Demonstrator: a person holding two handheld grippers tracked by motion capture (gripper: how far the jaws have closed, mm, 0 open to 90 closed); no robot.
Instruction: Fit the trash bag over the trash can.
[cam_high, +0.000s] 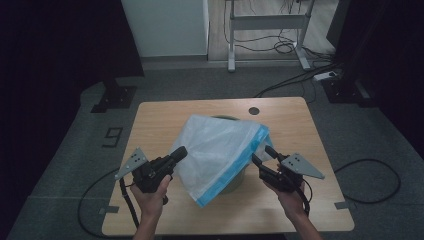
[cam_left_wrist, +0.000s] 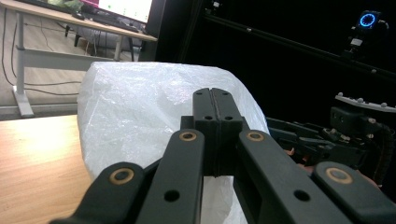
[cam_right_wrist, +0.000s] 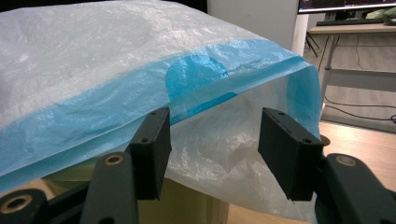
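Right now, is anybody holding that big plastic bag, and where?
The left gripper is shut on the plastic bag at its white left side. The right gripper is open by the blue-banded edge, not pinching it.

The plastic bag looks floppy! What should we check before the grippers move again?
1. Left gripper shut on the plastic bag: jaws meet, film between them cannot tell.
2. Right gripper lined up with the blue hem: ok, jaws open on either side of it.
3. Right pads pressing the bag: not ok, apart.
4. Bag draped over the green bin: ok.
5. Bin standing on the table: ok.
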